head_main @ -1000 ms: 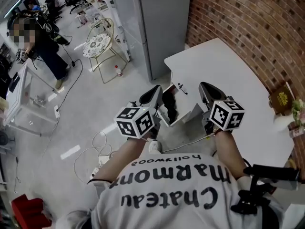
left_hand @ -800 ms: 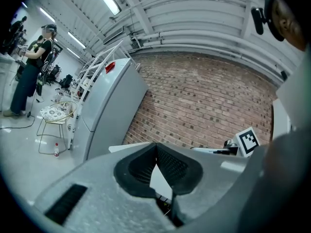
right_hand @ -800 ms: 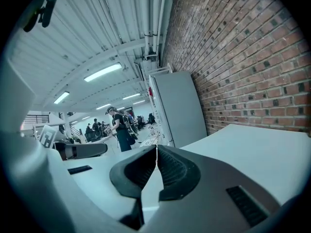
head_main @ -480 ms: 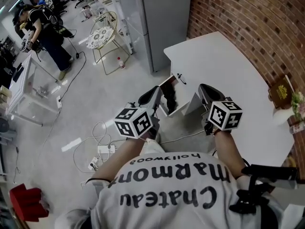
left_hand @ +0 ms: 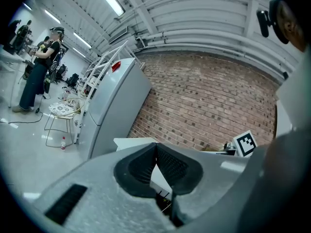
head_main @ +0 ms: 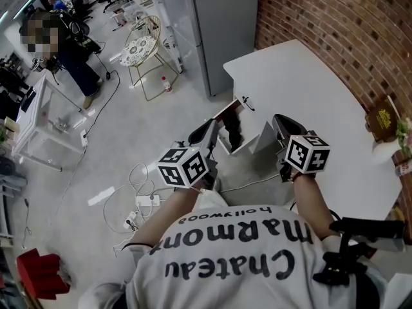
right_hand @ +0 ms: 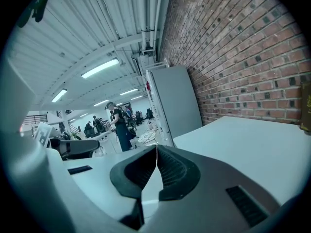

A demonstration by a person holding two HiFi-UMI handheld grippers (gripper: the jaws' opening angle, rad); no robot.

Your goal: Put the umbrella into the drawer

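Well, open drawer [head_main: 262,141] with dark umbrella [head_main: 233,134] inside; left tongs [left_hand: 156,147] and right tongs [right_hand: 156,149] closed, empty.

Head view, surroundings:
- red brick wall [head_main: 335,24], 1 o'clock
- tall grey metal cabinet [head_main: 219,24], 12 o'clock
- gold wire chair with a white patterned seat [head_main: 143,44], 11 o'clock, with a small clear bottle [head_main: 168,84] on the floor just beside its legs
- standing person in dark clothes [head_main: 71,56], 10 o'clock
- clear acrylic table [head_main: 45,127], 9 o'clock
- white cables and power strip [head_main: 138,201], 8 o'clock
- brown box with gold print [head_main: 384,118], 3 o'clock
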